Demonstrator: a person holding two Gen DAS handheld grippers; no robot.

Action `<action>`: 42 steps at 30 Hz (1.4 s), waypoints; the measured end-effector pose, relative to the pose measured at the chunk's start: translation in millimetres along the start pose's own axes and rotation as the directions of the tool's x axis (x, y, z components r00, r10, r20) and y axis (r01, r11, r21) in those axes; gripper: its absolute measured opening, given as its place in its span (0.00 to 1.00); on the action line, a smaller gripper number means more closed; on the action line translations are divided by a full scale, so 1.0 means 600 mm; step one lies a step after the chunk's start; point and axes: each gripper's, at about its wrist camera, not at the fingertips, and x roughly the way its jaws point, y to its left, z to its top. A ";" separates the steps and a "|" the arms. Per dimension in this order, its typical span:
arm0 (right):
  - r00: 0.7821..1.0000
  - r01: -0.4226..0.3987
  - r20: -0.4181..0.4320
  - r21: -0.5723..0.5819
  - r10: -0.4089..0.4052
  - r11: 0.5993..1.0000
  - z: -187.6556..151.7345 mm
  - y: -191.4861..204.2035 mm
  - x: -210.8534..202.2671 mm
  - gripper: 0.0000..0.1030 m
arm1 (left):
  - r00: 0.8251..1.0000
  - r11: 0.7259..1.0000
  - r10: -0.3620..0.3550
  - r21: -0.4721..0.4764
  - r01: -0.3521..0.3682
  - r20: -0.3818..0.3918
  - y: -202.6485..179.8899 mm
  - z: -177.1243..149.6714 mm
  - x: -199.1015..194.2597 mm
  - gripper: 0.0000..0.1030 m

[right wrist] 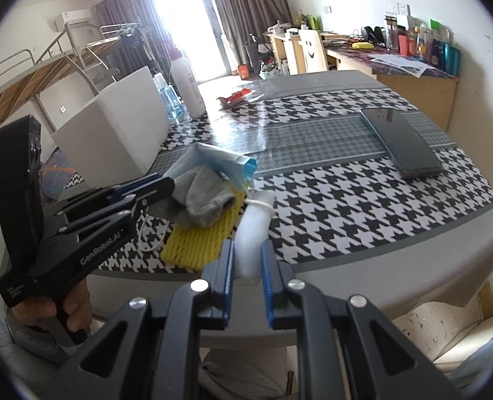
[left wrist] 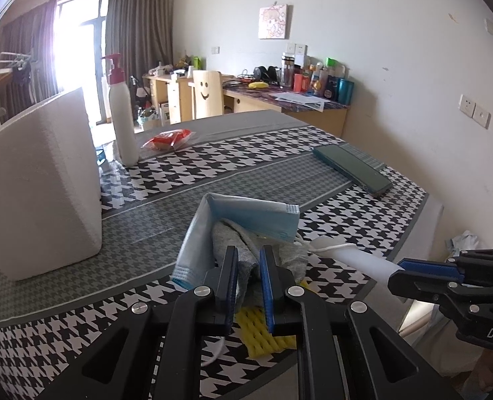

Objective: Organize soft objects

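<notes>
A grey sock [left wrist: 226,240] lies in a small pile on the houndstooth table [left wrist: 346,206], over a yellow foam net [left wrist: 263,333] and under a folded blue face mask [left wrist: 246,213]. My left gripper [left wrist: 248,256] is shut on the sock's near fold. The right wrist view shows the same left gripper [right wrist: 166,181] coming in from the left onto the sock [right wrist: 199,196], with the yellow net [right wrist: 199,240] below. My right gripper [right wrist: 246,250] is shut on a white foam sleeve [right wrist: 251,230] at the table's near edge. In the left wrist view this right gripper [left wrist: 403,266] meets the foam sleeve [left wrist: 353,253].
A white foam box [left wrist: 46,183] stands to the left of the pile. Behind it are a white pump bottle [left wrist: 123,116] and a red packet [left wrist: 168,140]. A dark green flat case [left wrist: 353,170] lies at the far right. A hand [right wrist: 69,313] holds the left gripper's handle.
</notes>
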 end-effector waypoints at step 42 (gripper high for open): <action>0.993 -0.105 0.047 0.000 0.105 0.994 0.004 -0.003 -0.050 0.18 | 0.998 0.998 0.065 0.009 -0.065 -0.016 0.002 0.031 0.010 0.11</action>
